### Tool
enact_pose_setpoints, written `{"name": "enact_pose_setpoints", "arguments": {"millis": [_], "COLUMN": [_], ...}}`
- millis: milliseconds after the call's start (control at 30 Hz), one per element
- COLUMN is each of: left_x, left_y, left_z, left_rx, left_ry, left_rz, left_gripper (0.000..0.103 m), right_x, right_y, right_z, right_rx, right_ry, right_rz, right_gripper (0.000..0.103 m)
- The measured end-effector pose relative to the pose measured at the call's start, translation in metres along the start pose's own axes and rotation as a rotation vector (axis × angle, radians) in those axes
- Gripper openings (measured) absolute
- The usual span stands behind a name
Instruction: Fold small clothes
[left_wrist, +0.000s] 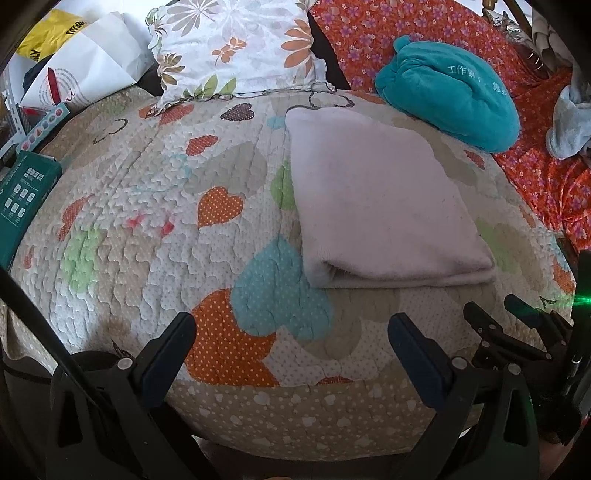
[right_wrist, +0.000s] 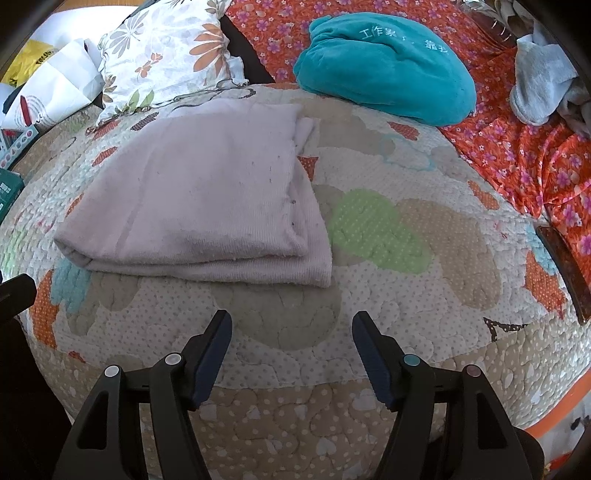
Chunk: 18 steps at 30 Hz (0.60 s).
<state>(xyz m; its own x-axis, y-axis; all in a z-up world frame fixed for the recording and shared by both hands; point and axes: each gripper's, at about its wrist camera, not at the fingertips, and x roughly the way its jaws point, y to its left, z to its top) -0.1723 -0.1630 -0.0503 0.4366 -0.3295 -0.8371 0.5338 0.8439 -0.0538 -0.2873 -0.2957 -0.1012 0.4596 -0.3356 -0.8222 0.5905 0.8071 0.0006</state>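
Observation:
A pale pink cloth lies folded into a rectangle on the heart-patterned quilt; it also shows in the right wrist view. My left gripper is open and empty, hovering above the quilt just short of the cloth's near left corner. My right gripper is open and empty, a little in front of the cloth's near right corner. The right gripper also shows at the right edge of the left wrist view.
A teal fleece bundle lies behind the cloth on an orange flowered sheet. A floral pillow sits at the back. Grey socks lie far right. A green box and papers are at the left.

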Motion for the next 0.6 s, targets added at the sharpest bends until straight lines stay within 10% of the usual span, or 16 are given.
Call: {"name": "enact_pose_setpoints", "arguments": {"millis": [600], "left_x": [0.011], "left_y": [-0.002], "left_z": [-0.005], "left_rx": [-0.004], "left_ry": [0.043], "left_rz": [-0.004], "left_gripper": [0.103], "right_x": [0.006], "right_y": [0.001], "right_z": [0.0], "right_rx": [-0.007], "right_ry": [0.007], "right_rz": [-0.006], "right_gripper": [0.076]}}
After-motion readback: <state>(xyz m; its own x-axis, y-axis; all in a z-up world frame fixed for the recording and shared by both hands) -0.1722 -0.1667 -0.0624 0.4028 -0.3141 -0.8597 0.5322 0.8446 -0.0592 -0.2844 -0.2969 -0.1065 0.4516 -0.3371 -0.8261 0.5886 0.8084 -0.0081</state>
